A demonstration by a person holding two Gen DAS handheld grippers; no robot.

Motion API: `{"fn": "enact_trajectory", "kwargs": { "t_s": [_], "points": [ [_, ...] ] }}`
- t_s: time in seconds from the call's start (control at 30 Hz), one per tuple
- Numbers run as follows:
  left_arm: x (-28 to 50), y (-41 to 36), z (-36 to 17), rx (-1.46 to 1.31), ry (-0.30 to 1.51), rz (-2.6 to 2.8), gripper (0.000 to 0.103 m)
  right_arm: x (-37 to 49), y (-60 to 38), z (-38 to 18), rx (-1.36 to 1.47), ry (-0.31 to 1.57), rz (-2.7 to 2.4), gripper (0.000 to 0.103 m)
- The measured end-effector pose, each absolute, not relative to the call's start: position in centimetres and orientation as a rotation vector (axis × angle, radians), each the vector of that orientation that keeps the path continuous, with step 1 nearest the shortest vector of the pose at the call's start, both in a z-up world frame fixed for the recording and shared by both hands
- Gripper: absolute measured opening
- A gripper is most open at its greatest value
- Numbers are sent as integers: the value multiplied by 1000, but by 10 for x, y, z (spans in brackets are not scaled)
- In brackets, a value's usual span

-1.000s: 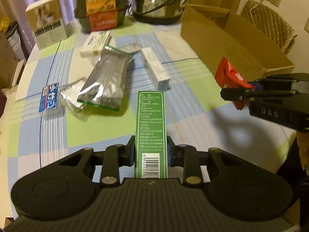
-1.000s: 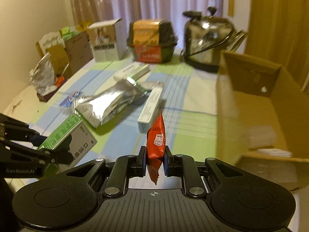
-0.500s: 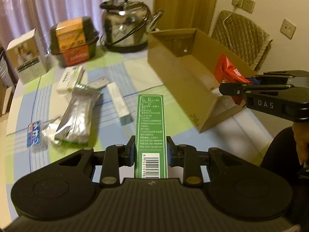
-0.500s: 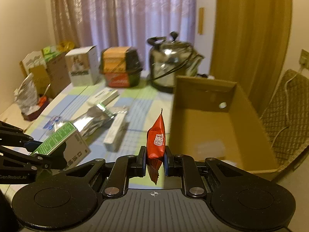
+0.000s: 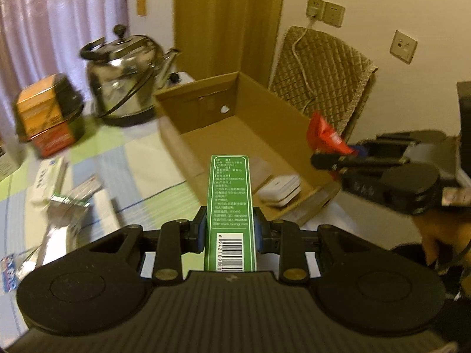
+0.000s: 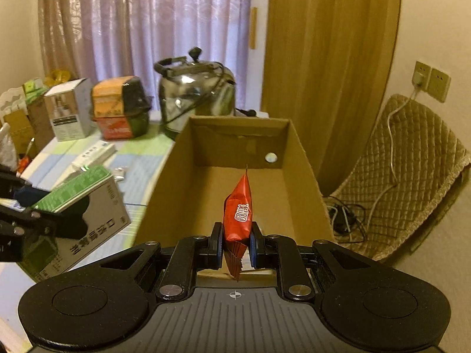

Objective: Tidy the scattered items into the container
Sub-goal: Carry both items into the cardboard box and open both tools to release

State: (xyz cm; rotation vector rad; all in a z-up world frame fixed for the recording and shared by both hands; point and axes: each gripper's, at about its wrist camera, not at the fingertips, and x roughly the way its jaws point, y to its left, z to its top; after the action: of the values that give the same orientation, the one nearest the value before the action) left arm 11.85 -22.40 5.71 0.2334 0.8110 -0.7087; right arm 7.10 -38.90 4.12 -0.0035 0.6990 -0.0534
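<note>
While left gripper [image 5: 229, 229] clamps green box [image 5: 230, 206], right gripper [image 6: 235, 247] pinches red packet [image 6: 238, 214] over carton [image 6: 306, 173].

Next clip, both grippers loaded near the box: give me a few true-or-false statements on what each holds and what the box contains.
1. The left gripper is shut on a green box. True.
2. The right gripper is open. False: it is shut on a red packet.
3. The cardboard box already contains a white item. True.
4. The kettle sits inside the cardboard box. False: it stands on the table behind it.
</note>
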Motion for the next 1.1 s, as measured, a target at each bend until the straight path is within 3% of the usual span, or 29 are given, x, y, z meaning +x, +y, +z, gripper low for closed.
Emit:
{"fn": "enact_trajectory", "kwargs": {
  "t_s": [0.4, 1.1],
  "points": [
    [148, -270, 38, 227, 842, -738, 25, 85, -415, 19, 30, 732, -65, 20],
    [165, -282, 27, 211, 854, -733, 25, 95, -420, 12, 42, 740, -59, 20]
  ]
}}
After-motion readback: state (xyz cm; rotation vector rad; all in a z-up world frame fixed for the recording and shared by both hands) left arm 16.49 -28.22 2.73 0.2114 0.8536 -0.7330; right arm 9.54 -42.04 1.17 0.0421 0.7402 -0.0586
